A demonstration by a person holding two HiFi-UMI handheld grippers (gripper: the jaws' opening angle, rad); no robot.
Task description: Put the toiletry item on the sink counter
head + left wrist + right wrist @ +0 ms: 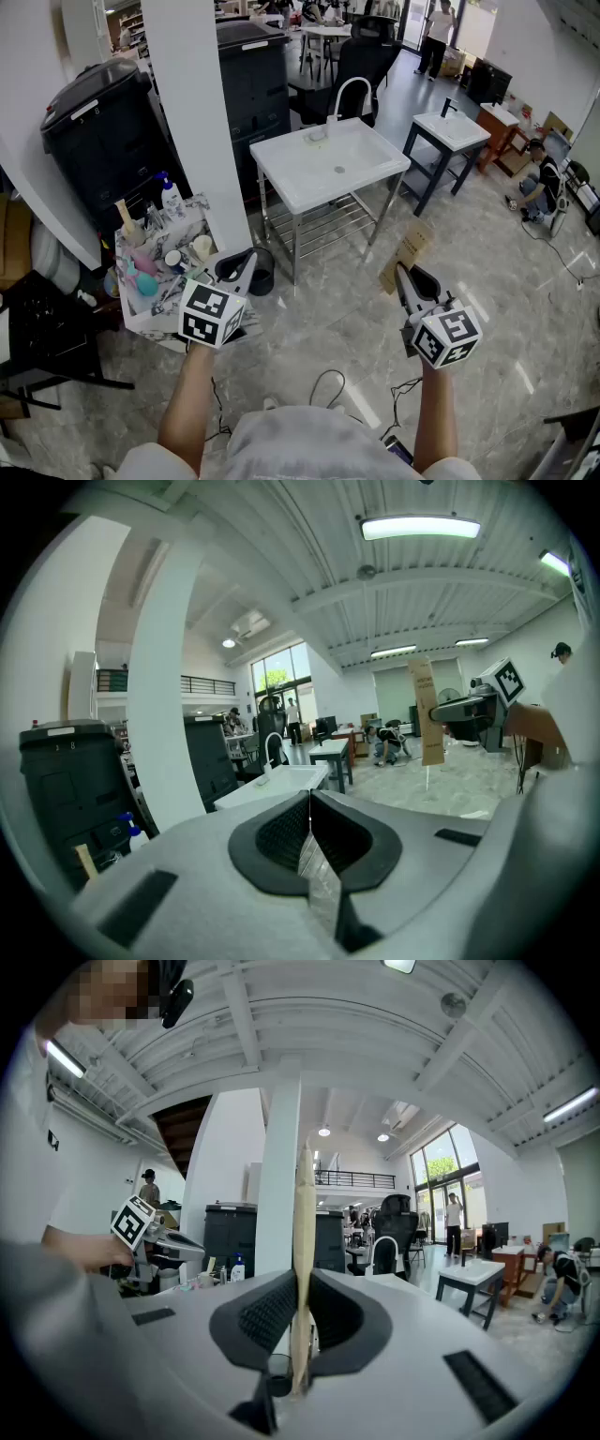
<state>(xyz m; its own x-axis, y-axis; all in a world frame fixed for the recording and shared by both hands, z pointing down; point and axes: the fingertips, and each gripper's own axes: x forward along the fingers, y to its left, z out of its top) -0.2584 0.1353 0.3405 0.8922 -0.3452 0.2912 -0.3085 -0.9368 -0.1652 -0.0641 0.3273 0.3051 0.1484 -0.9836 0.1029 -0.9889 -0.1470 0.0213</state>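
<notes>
A flat brown toiletry packet (409,251) stands upright in my right gripper (405,277), which is shut on its lower edge, low over the floor. In the right gripper view the packet (303,1232) shows edge-on as a thin tan strip pinched between the pads. The white sink counter (281,178) with its curved tap (347,94) stands farther ahead, left of the packet. My left gripper (246,266) is shut with nothing in it, beside a cluttered bin of toiletries (159,267). The left gripper view shows its jaws (309,799) closed together, and the packet (427,714) off to the right.
A white pillar (202,112) rises between the bin and the sink counter, with black cabinets (103,131) behind it. A second small sink on dark legs (450,131) stands at the right. A person crouches at the far right (542,187). Cables (328,384) lie on the floor.
</notes>
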